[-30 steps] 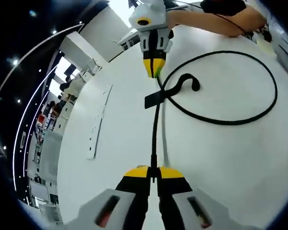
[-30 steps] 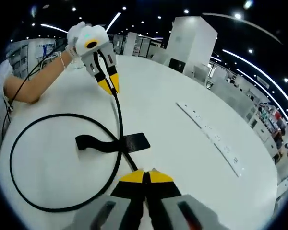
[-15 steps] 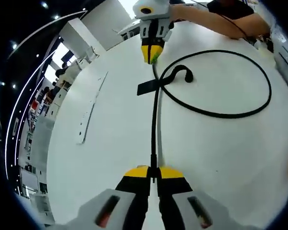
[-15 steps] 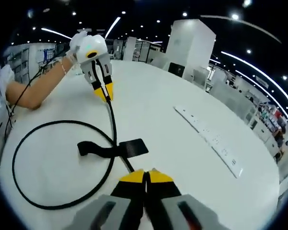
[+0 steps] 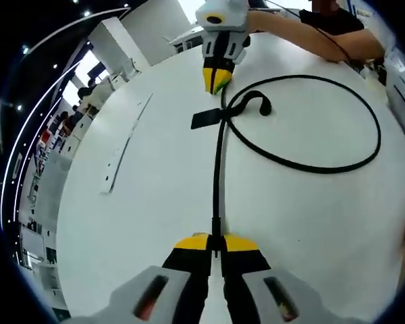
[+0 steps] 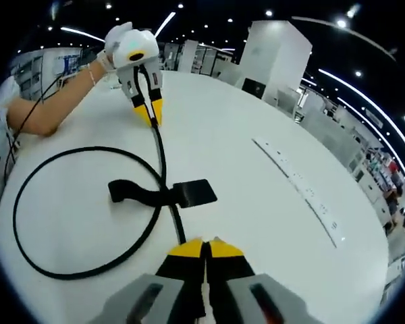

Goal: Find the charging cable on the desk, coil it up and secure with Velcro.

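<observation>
Black charging cable lying in one big loop on round white desk, stretched straight btwn both grippers. Left gripper w/ yellow-tipped jaws pinched tight on one cable end; right gripper likewise clamped on other end. Flat black Velcro strap on the cable, just beside loop's crossing. Long white power strip well apart from cable.

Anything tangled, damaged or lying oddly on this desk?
Nothing stands out. The black cable lies in one loose loop on the white desk, its Velcro strap flat across it. Each claw, left and right, is shut on a cable end. The power strip lies flat, apart.
</observation>
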`<state>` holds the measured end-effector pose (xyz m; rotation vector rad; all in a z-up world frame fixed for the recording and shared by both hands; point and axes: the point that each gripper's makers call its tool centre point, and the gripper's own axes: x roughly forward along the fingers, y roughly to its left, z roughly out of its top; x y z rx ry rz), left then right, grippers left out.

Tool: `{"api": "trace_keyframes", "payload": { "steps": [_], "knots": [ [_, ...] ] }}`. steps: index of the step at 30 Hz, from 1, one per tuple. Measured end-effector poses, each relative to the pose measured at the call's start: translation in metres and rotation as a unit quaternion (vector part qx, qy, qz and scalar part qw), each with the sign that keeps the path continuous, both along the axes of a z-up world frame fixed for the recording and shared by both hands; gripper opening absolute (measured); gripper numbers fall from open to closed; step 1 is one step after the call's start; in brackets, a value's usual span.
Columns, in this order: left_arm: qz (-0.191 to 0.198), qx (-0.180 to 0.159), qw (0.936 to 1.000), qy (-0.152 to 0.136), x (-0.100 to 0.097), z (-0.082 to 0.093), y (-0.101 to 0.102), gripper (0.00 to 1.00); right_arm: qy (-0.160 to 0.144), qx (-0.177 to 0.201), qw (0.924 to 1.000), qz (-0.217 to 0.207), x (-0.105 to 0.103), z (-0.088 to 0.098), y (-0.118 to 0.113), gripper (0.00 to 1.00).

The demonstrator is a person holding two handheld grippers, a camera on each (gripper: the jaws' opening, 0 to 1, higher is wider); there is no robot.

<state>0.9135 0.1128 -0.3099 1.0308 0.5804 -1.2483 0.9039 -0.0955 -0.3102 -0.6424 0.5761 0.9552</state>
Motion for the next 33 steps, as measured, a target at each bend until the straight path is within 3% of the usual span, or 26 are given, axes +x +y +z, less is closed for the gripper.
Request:
{"api": "trace_keyframes", "payload": {
  "steps": [12,17,23,27,30,31,33],
  "knots": [
    [0.003,0.003,1.0,0.007,-0.003,0.001,0.001,0.07,-0.001,-0.02,0.9995,0.025,-0.007,0.002,-0.003,0.03],
    [-0.002,0.001,1.0,0.005,-0.004,0.0,0.002,0.07,-0.021,0.03,0.9982,0.046,-0.01,0.018,0.014,0.03],
    [-0.002,-0.008,0.9999,0.008,-0.003,0.001,0.002,0.07,-0.099,0.057,0.99,0.082,-0.013,0.042,0.027,0.1],
    [-0.002,-0.01,0.9999,0.009,-0.003,0.001,0.003,0.07,-0.176,0.071,0.9776,0.091,-0.023,0.045,0.036,0.1],
    [-0.001,-0.014,0.9999,0.01,-0.003,0.001,0.003,0.07,-0.224,0.05,0.9682,0.099,-0.028,0.043,0.038,0.11],
    [0.0,-0.016,0.9998,0.01,-0.003,0.001,0.003,0.07,-0.273,0.021,0.9554,0.112,-0.037,0.039,0.039,0.11],
    [0.0,-0.017,0.9998,0.011,-0.003,0.002,0.003,0.07,-0.287,0.004,0.9517,0.11,-0.045,0.031,0.04,0.12]
  ]
}}
